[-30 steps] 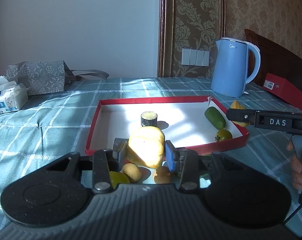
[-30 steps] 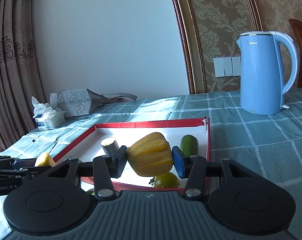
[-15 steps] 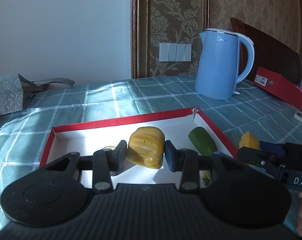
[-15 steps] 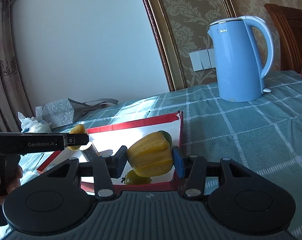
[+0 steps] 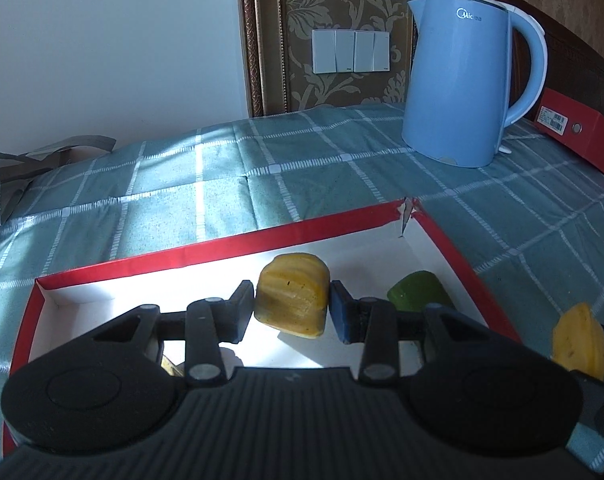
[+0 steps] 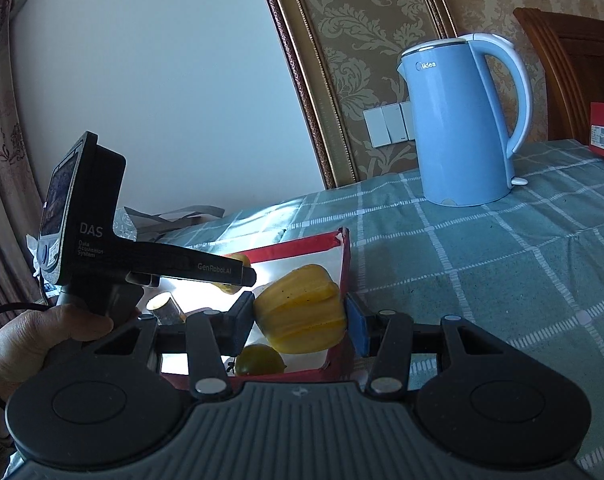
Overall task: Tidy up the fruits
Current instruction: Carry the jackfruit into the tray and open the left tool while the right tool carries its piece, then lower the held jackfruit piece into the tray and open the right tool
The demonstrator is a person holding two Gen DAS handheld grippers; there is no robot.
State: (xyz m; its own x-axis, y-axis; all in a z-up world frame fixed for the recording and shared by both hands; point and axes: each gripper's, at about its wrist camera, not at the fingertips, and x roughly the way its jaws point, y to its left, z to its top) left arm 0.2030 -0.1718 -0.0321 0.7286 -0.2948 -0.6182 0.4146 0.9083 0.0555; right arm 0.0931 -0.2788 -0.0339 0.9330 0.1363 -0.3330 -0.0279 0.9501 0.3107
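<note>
My left gripper [image 5: 292, 305] is shut on a yellow ridged fruit piece [image 5: 292, 296] and holds it over the white floor of the red-rimmed tray [image 5: 222, 245]. A green fruit [image 5: 417, 298] lies by the tray's right wall. My right gripper [image 6: 300, 318] is shut on a larger yellow ridged fruit [image 6: 302, 308] just above the tray's near right corner [image 6: 343, 256]. That fruit also shows at the right edge of the left wrist view [image 5: 579, 340]. Under it lies a green tomato [image 6: 260, 360]. A hand [image 6: 42, 340] holds the left tool's handle [image 6: 90, 240].
A blue kettle [image 5: 461, 80] stands behind the tray on the checked teal cloth [image 5: 302, 168], with a red box [image 5: 573, 132] to its right. A short dark cylinder [image 6: 166, 306] stands in the tray. A grey bag [image 6: 174, 216] lies at the back left.
The left gripper has carried its yellow piece from the tray's front edge to the right, over the tray, close to the right gripper. The right gripper has barely shifted and still holds its fruit.
</note>
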